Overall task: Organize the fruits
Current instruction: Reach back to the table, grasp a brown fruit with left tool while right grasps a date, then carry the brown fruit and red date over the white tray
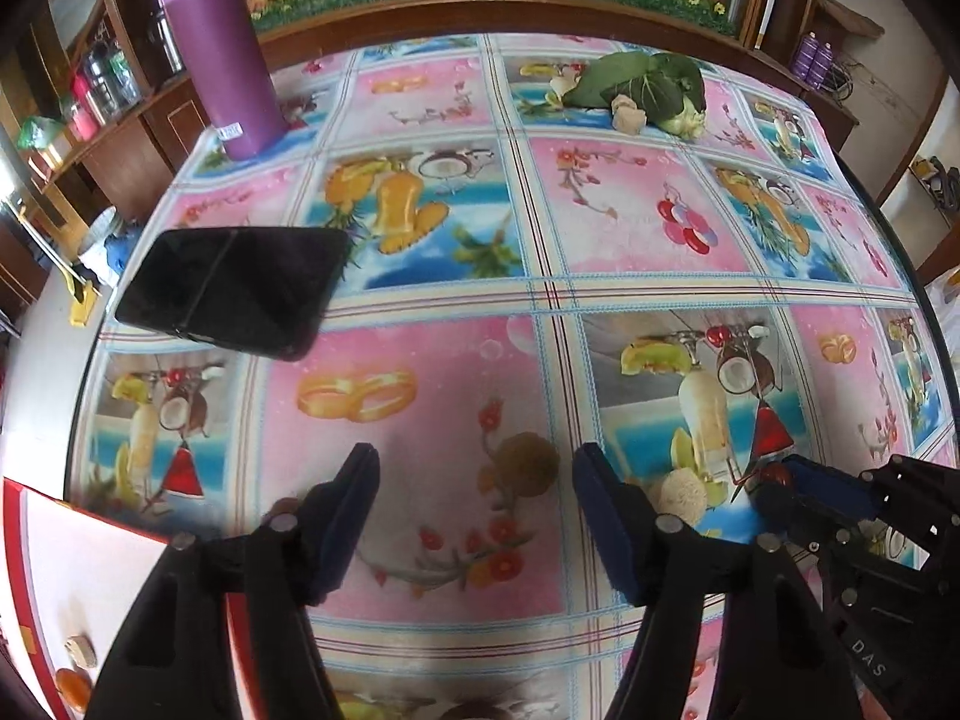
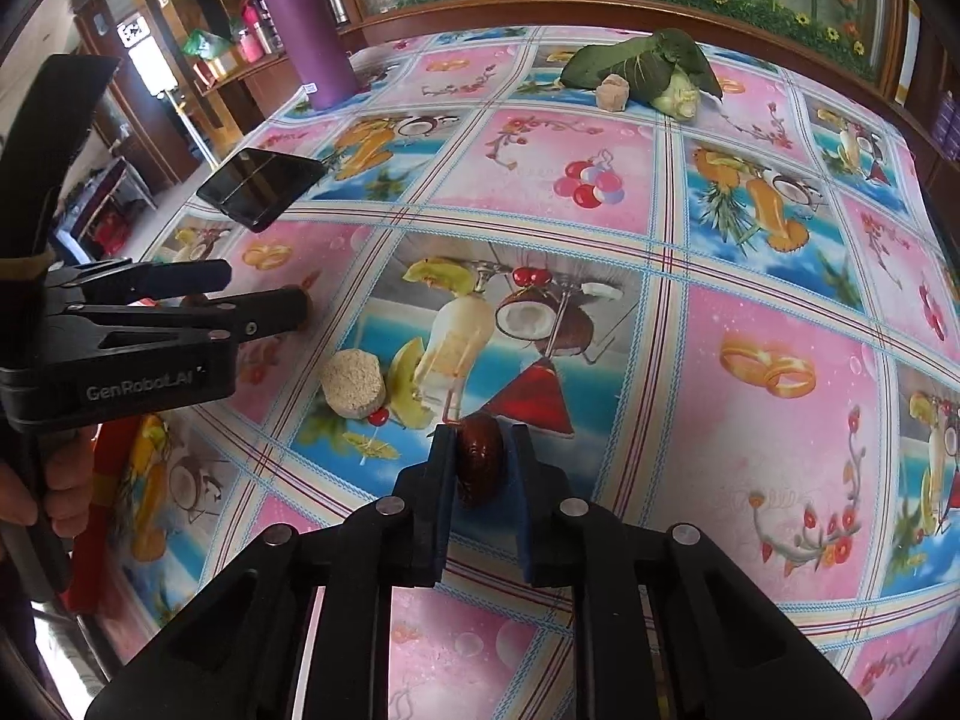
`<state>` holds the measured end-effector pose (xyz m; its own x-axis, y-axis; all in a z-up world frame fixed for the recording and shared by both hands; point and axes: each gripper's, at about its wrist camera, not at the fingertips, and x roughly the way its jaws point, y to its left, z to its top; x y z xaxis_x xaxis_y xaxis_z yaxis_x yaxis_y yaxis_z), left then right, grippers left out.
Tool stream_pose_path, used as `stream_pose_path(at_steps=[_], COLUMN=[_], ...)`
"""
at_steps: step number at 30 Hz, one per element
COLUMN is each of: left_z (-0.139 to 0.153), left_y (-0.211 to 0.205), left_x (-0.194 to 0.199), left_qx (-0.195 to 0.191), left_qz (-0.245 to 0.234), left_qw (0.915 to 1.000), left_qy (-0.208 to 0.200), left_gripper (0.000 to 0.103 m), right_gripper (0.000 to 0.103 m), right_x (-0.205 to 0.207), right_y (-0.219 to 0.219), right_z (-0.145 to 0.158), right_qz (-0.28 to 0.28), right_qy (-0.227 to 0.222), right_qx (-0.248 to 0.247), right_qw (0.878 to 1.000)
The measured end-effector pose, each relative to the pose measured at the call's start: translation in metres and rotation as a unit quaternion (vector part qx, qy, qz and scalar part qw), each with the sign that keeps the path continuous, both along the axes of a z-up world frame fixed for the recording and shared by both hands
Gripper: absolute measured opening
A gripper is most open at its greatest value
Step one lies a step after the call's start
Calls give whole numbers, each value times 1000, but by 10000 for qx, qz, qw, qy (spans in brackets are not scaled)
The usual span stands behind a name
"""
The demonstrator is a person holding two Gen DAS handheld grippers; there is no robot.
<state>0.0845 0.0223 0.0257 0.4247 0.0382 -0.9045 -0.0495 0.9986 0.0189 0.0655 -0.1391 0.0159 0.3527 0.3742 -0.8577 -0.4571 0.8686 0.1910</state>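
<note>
My right gripper [image 2: 480, 468] is shut on a dark red-brown date-like fruit [image 2: 479, 465], held just above the patterned tablecloth. It also shows at the right edge of the left wrist view [image 1: 780, 480]. My left gripper [image 1: 474, 516] is open and empty, low over the cloth. It shows in the right wrist view [image 2: 264, 294] at the left. A pale round beige piece [image 2: 351, 384] lies on the cloth between the grippers, also in the left wrist view [image 1: 684, 495]. A white tray with a red rim [image 1: 60, 570] at the lower left holds an orange piece [image 1: 75, 687] and a beige piece [image 1: 81, 651].
A black phone [image 1: 234, 288] lies at the left of the table. A tall purple tumbler [image 1: 219, 54] stands at the far left corner. Leafy greens [image 1: 648, 87] with a beige lump [image 1: 630, 114] lie at the far side. The table edge runs along the left.
</note>
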Motion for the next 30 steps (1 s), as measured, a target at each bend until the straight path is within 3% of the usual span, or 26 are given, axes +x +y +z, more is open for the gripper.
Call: stream_pose_path(at_steps=[6, 13, 17, 19, 22, 30], left_z=[-7, -8, -8, -7, -7, 0], left_y=[0, -3, -7, -9, -9, -11], left_x=[7, 12, 12, 11, 10, -4], left_qx=[-256, -298, -244, -227, -301, -283], left_qz=[126, 119, 41, 16, -11, 3], left_qw=[9995, 9994, 9996, 9997, 9995, 9995], left_qy=[143, 134, 117, 110, 121, -111], left_gripper=[60, 44, 40, 30, 25, 25], right_gripper=[16, 16, 16, 16, 16, 16], right_x=[4, 6, 8, 9, 9, 10], right_y=[-11, -12, -17, -18, -19, -32], right_z=[4, 2, 3, 2, 3, 11], right_qz=[-227, -318, -417, -462, -481, -720], right_qy=[85, 224, 243, 300, 308, 233], right_qx=[127, 142, 212, 255, 265, 480], right_qw=[9996, 9991, 9986, 9982, 9980, 9960])
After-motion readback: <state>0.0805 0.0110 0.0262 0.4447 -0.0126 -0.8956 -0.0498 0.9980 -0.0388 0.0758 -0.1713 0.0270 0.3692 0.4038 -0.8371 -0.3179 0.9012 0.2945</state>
